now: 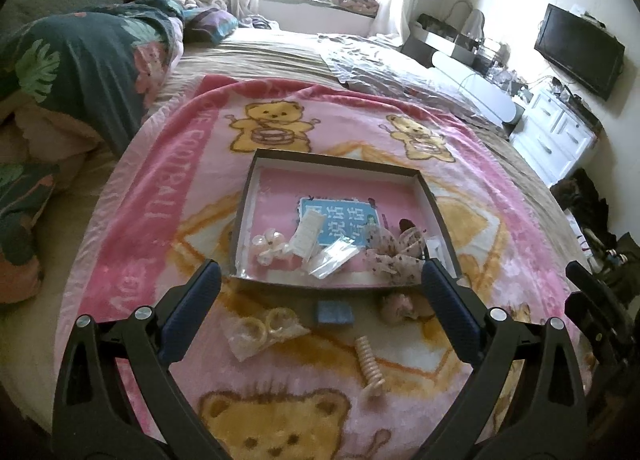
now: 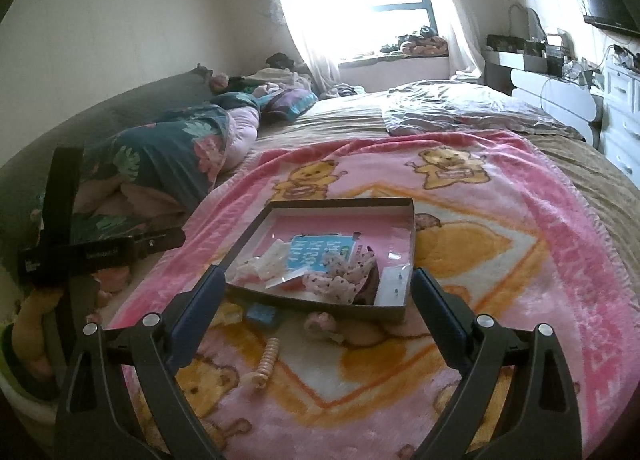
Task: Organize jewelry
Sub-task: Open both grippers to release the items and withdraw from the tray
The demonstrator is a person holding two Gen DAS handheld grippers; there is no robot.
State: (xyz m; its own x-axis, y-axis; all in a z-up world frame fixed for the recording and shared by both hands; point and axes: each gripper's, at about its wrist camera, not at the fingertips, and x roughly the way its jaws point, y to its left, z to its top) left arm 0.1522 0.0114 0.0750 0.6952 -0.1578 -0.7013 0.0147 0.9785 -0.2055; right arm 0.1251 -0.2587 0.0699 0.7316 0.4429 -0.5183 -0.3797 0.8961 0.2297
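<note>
Jewelry lies scattered on the pink bear blanket spread over the bed, and you hold both grippers above its near end. Your left gripper is spread wide with nothing between its fingers. Going from the left in its view, a clear packet with two rings lies near the left finger, then a small blue box, then a beige spiral hair tie nearer to you, then a pink fabric piece just in front of the tray's near wall. The shallow cardboard tray sits farther off, holding a white flower clip, clear packets and a dotted bow along its near side. Your right gripper is also wide and empty, with the tray just beyond its tips.
</note>
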